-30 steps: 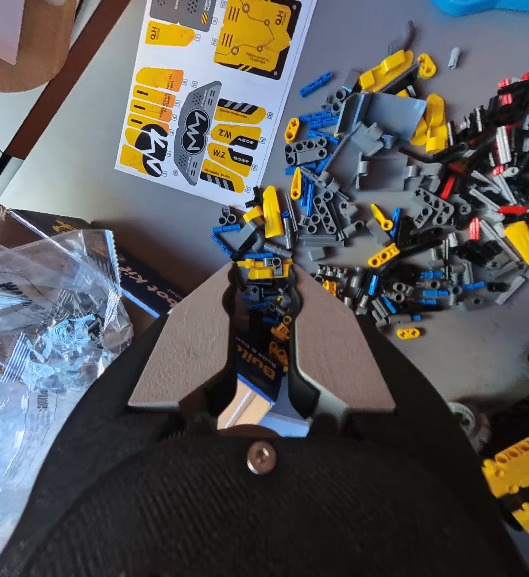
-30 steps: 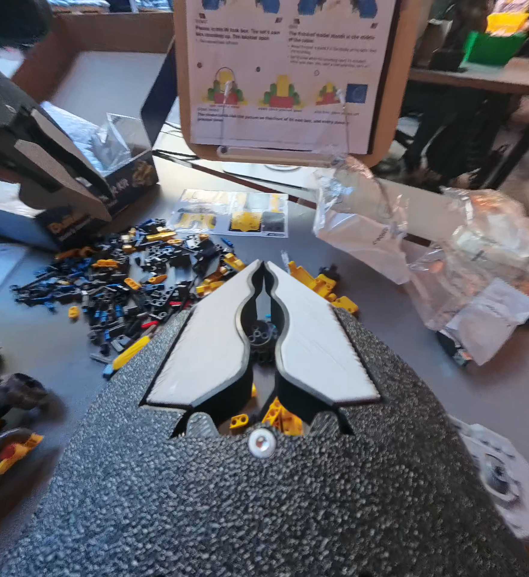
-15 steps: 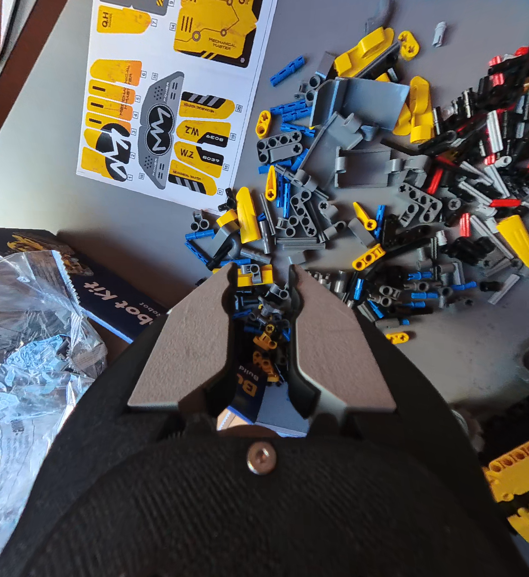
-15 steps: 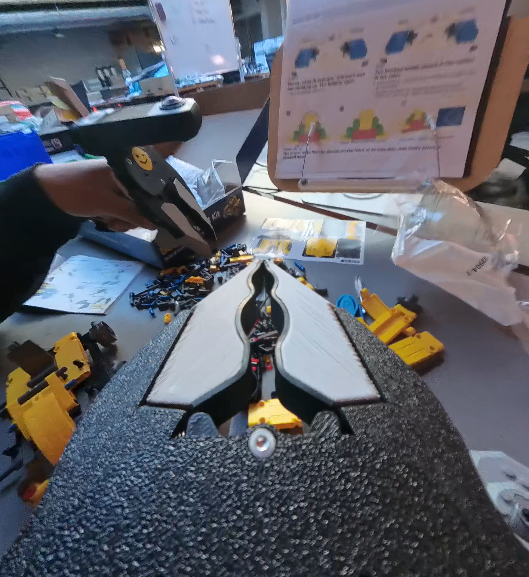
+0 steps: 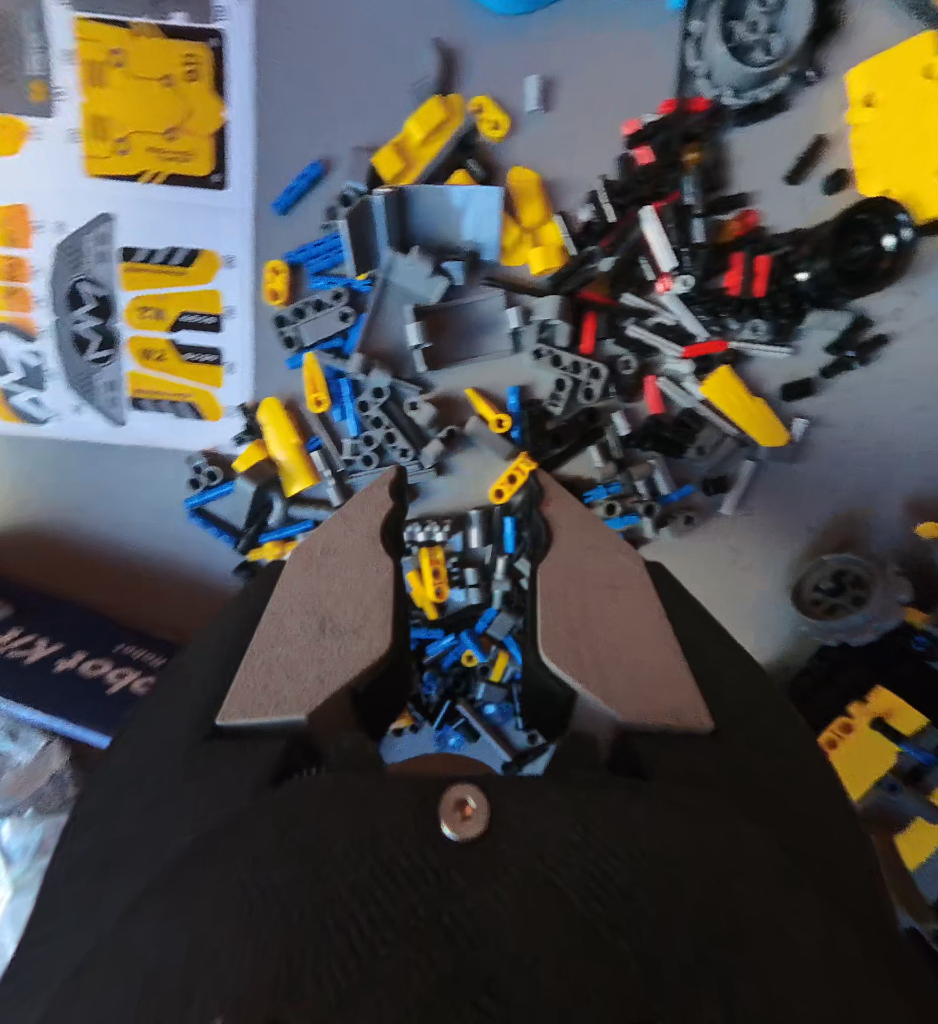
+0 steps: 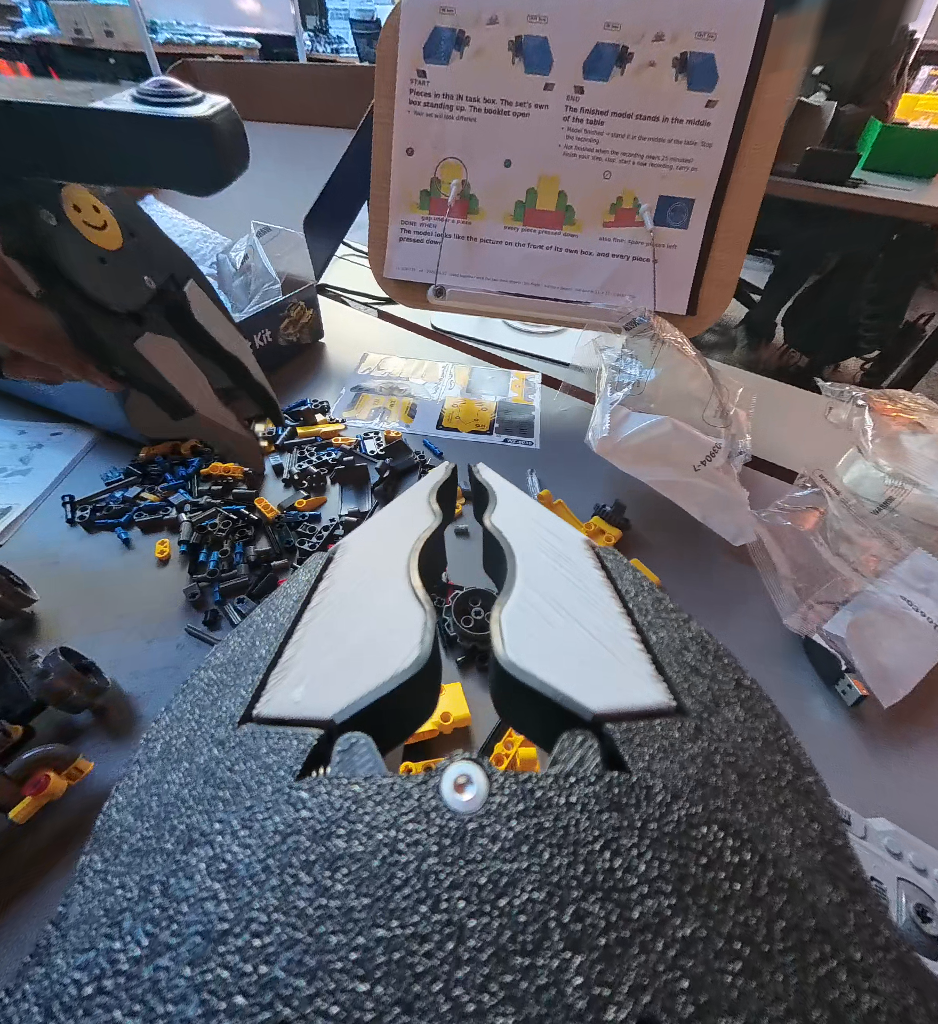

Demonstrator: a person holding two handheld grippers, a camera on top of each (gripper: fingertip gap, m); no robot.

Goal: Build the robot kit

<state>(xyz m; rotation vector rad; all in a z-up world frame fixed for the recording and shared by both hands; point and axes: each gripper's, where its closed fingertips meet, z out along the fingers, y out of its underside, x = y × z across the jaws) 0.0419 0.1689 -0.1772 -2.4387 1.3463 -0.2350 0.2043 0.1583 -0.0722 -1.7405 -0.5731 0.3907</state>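
My left gripper (image 5: 471, 481) is open, its tips low over a pile of small black, grey, blue and yellow building pieces (image 5: 455, 360). A yellow two-hole piece (image 5: 511, 477) lies just inside the right fingertip, not gripped. In the right wrist view the left gripper (image 6: 259, 438) dips into the same pile (image 6: 245, 515), held by a hand. My right gripper (image 6: 462, 470) is all but shut and holds nothing. It hovers over the table with a black gear (image 6: 469, 609) and yellow pieces (image 6: 444, 715) below its fingers.
A sticker sheet (image 5: 123, 249) lies left of the pile, a dark box (image 5: 56, 665) with plastic bags nearer left. A partly built yellow and black model (image 5: 898, 776), wheels (image 5: 837, 593) and yellow panels (image 5: 910, 122) sit right. A sheet on a stand (image 6: 555, 138), bags (image 6: 677, 432) and a booklet (image 6: 6, 471) surround. The grippers' ends are close to 20 cm from one another.
My left gripper has moved forward and right over the pile, come lower, and opened its jaws wider. The right gripper's view has swung and drawn closer to the left gripper; its tips have parted slightly.
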